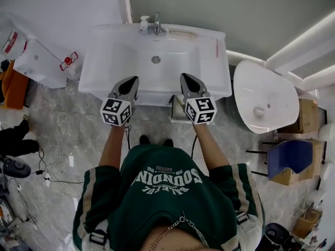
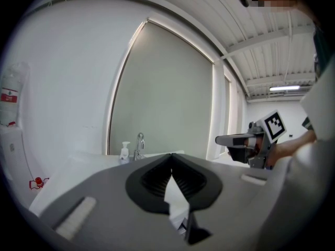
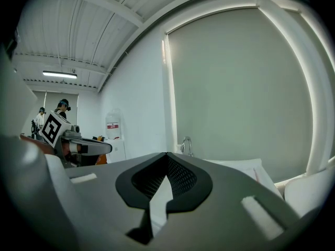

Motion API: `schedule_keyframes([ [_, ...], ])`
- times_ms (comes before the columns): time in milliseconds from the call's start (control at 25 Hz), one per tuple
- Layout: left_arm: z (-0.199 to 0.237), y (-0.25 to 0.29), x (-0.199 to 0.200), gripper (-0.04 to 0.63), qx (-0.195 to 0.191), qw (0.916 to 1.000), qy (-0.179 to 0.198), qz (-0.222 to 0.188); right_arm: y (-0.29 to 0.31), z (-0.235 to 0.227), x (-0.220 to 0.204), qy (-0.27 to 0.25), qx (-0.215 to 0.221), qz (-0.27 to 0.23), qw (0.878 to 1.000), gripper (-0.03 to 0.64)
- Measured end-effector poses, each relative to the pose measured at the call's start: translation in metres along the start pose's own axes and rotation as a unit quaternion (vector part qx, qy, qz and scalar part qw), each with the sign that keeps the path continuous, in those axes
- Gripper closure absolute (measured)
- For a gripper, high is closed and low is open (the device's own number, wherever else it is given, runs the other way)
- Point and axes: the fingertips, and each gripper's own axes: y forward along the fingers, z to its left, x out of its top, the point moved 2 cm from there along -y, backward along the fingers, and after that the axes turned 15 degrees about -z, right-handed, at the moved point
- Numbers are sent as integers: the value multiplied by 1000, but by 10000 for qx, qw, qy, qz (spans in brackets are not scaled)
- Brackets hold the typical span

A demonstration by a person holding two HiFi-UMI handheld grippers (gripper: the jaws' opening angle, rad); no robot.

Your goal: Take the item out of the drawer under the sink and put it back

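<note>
In the head view I stand in front of a white sink (image 1: 120, 61) with a faucet (image 1: 157, 23) and a soap bottle (image 1: 144, 24) at its back edge. Both grippers are held level over the sink's front edge, pointing at the wall. The left gripper (image 1: 132, 80) is shut with nothing in it, and so is the right gripper (image 1: 186, 78). The left gripper view shows its jaws (image 2: 171, 156) meeting at the tip, with the right gripper (image 2: 245, 140) alongside. In the right gripper view the jaws (image 3: 166, 155) also touch. The cabinet front (image 1: 152, 98) under the sink is mostly hidden; I see no item.
A white oval basin (image 1: 264, 95) stands to the right, with a blue chair (image 1: 290, 158) and cardboard boxes (image 1: 306, 114) beyond it. A white box (image 1: 39, 61) sits at the left of the sink. Cables (image 1: 52, 166) lie on the tiled floor at the left.
</note>
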Motion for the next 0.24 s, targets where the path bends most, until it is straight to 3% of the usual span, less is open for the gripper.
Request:
schedule_keyframes([
  [240, 3, -2, -7, 545, 26, 10000, -67, 64, 1, 0, -2, 25, -8, 21, 10000, 615],
])
